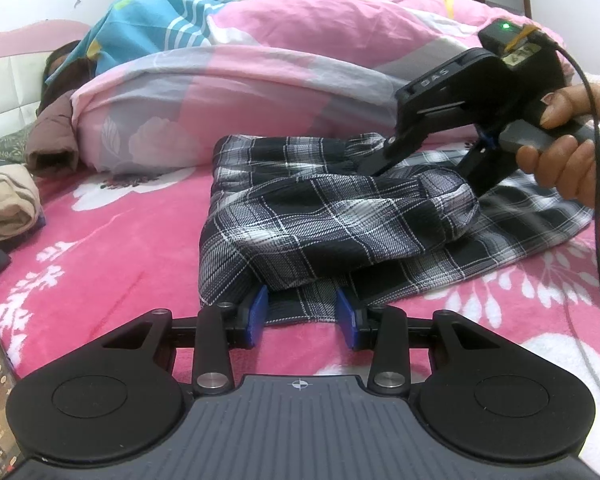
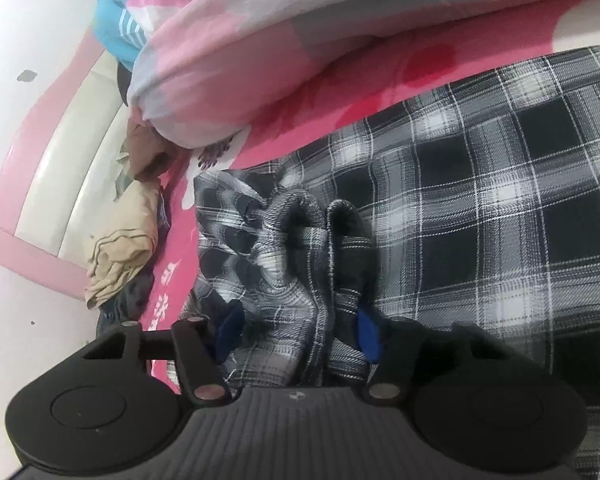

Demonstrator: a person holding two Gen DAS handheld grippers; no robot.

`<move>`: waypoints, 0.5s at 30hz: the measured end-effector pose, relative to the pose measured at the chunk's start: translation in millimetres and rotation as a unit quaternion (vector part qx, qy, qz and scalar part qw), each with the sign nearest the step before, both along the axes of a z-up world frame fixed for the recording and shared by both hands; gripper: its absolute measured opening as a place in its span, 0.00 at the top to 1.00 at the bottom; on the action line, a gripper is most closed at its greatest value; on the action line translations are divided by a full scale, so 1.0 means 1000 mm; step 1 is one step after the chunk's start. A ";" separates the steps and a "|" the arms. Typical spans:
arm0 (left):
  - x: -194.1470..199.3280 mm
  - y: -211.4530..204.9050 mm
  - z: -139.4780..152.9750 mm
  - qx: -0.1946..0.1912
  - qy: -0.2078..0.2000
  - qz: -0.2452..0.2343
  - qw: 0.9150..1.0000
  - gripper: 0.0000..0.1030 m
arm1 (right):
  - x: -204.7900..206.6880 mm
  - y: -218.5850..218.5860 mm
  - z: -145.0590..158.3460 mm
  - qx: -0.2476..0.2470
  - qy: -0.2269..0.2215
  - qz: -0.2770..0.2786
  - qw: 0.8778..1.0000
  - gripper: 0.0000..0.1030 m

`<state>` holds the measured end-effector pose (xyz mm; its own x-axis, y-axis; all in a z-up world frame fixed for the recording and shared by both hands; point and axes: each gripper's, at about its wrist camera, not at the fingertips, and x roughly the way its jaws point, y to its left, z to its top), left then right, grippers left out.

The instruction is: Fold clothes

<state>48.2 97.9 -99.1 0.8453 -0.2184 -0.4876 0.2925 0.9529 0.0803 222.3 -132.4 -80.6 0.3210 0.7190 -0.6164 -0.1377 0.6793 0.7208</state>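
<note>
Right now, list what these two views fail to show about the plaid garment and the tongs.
- Plaid garment: which kind of garment, unclear; its right side runs off the right wrist view.
- Right tongs: pad contact blurred and buried in bunched cloth; in the left wrist view, tips hidden behind the fold.
- Left tongs: grip on the hem uncertain.

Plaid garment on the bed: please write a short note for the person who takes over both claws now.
Left claw: open, its pads on either side of the near edge of the plaid garment, not pressing it.
Right claw: bunched plaid folds between its pads; grip not certain.
Garment lies on the pink bed, one part folded over the rest, still puffy.
Left to do: secure both grips, finish and flatten the fold.
</note>
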 end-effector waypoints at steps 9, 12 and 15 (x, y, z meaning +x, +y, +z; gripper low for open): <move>0.001 -0.001 -0.001 0.002 0.000 0.001 1.000 0.62 | -0.009 0.014 0.009 -0.061 -0.053 0.017 0.997 0.71; 0.001 0.000 -0.001 0.002 0.000 0.001 1.000 0.62 | -0.009 0.015 0.008 -0.064 -0.051 0.015 0.997 0.67; 0.001 0.000 -0.001 0.002 -0.001 0.001 1.000 0.62 | -0.007 0.014 0.004 -0.054 -0.041 0.008 0.998 0.63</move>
